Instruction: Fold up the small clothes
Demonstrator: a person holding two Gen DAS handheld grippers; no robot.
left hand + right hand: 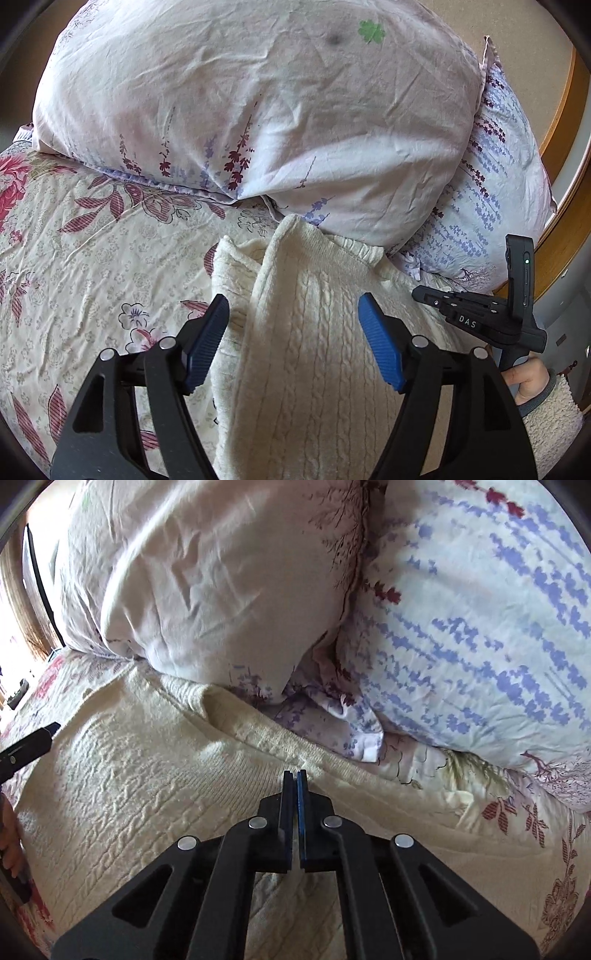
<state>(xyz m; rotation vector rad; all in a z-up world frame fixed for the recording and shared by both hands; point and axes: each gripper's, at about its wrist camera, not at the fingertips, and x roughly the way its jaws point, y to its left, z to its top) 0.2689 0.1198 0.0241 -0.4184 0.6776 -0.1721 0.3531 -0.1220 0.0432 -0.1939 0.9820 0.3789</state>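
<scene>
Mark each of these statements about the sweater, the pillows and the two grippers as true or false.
1. The left gripper stands open over the cream sweater. True.
2. The right gripper is wide open. False: its jaws are shut.
3. The sweater lies on a bare wooden table. False: it lies on a flowered bedsheet.
4. A pillow sits behind the sweater. True.
5. That pillow carries a green clover mark. True.

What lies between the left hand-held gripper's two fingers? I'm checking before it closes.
A raised fold of the cream sweater lies between the open left hand-held gripper's fingers, untouched; the left wrist view shows it.
</scene>
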